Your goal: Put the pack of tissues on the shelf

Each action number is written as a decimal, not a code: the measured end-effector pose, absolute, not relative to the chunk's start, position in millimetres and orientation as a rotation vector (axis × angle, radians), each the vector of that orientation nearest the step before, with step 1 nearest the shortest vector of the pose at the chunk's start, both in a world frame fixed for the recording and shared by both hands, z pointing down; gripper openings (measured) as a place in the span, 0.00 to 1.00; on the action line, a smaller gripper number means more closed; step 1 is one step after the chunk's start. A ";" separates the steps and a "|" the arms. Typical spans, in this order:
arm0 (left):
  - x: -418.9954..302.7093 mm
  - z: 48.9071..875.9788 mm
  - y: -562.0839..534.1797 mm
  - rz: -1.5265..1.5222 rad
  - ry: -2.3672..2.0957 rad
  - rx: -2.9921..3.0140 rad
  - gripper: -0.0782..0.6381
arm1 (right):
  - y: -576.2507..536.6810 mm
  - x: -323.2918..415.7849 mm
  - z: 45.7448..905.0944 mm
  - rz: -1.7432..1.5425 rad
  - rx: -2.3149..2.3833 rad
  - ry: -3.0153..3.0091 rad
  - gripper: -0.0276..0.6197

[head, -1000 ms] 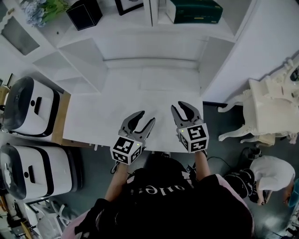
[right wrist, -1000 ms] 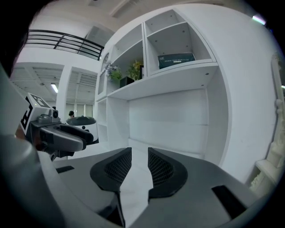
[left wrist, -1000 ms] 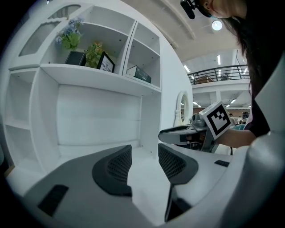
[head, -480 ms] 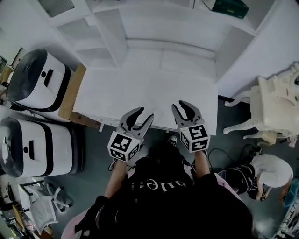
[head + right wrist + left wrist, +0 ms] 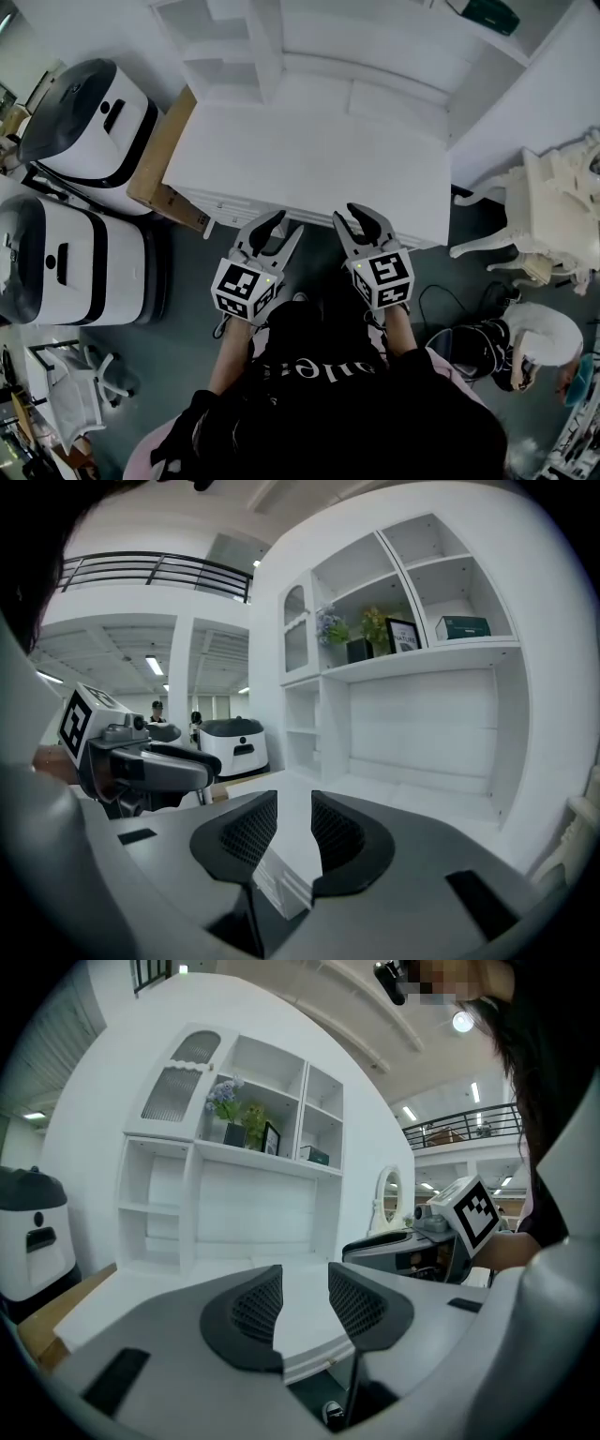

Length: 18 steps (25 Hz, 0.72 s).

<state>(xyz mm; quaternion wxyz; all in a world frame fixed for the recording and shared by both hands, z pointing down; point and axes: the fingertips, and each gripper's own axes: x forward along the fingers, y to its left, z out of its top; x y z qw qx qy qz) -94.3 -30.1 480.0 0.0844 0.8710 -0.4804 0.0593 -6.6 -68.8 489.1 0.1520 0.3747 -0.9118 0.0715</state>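
Two grippers, both empty. On the left gripper [image 5: 287, 225] the fingers are spread with nothing between them, and its jaws have just been closing part-way. On the right gripper [image 5: 354, 223] the fingers are likewise apart, on air.

Both hang just off the front edge of the white desk [image 5: 309, 159], whose top is bare. Beyond it, a dark green box [image 5: 462, 627] stands on the upper shelf [image 5: 422, 651]. It is judged to be the pack of tissues, already placed, well apart from both grippers.

Risks:
- If that box is not the pack, no task object is in sight.
- How deep the box sits cannot be told. If it is near the lip, a knock to the unit could tip it off.
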 end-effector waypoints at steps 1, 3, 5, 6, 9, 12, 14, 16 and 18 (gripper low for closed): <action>-97.2 480.3 -25.4 0.175 -1.437 2.597 0.33 | -62.9 -11.7 488.7 0.198 1.062 -2.620 0.25; -102.2 480.8 -17.9 0.169 -1.448 2.588 0.33 | -52.7 -20.1 488.2 0.185 1.037 -2.624 0.25; -105.0 481.0 -10.9 0.161 -1.457 2.580 0.33 | -43.4 -25.6 487.3 0.176 1.016 -2.628 0.25; -105.6 480.7 -7.9 0.157 -1.462 2.577 0.32 | -39.9 -27.3 486.4 0.171 1.007 -2.632 0.25; -105.0 480.6 -3.2 0.154 -1.480 2.568 0.30 | -35.0 -29.0 484.0 0.163 0.985 -2.647 0.23; -102.0 481.6 -2.2 0.155 -1.496 2.549 0.28 | -35.9 -25.5 485.0 0.185 0.974 -2.652 0.20; -100.3 480.4 -3.7 0.156 -1.507 2.541 0.27 | -38.6 -23.0 483.1 0.194 0.967 -2.658 0.19; -97.7 478.7 -5.8 0.158 -1.518 2.532 0.27 | -41.3 -19.2 479.8 0.195 0.956 -2.664 0.18; -93.3 477.1 -7.4 0.158 -1.525 2.523 0.26 | -43.8 -13.3 476.1 0.189 0.946 -2.666 0.17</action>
